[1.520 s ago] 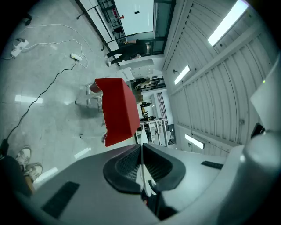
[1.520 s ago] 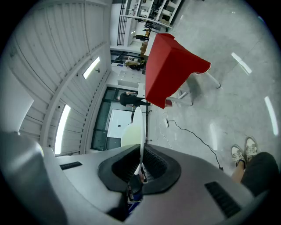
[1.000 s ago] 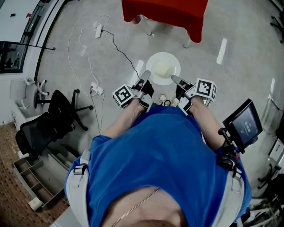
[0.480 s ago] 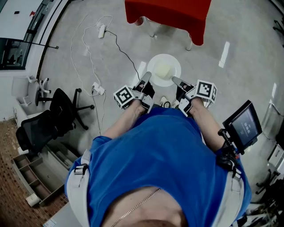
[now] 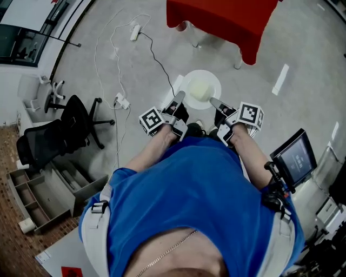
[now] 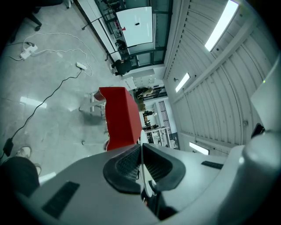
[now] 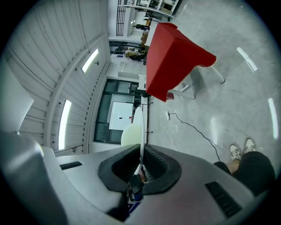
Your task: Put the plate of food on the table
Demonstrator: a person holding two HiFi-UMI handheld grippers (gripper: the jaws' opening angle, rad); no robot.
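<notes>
The left hand-held gripper (image 5: 179,97) and right hand-held gripper (image 5: 214,100) each clamp the plate (image 5: 201,81) rim. Carry it level to the far red bench (image 5: 227,21); lower both sides together.

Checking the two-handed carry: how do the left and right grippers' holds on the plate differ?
The left gripper clamps the plate's left rim; the right gripper clamps its right rim. The right gripper view shows the pale food beside its jaws; the left gripper view shows only the thin rim. Both are shut on the plate, short of the red table.
</notes>
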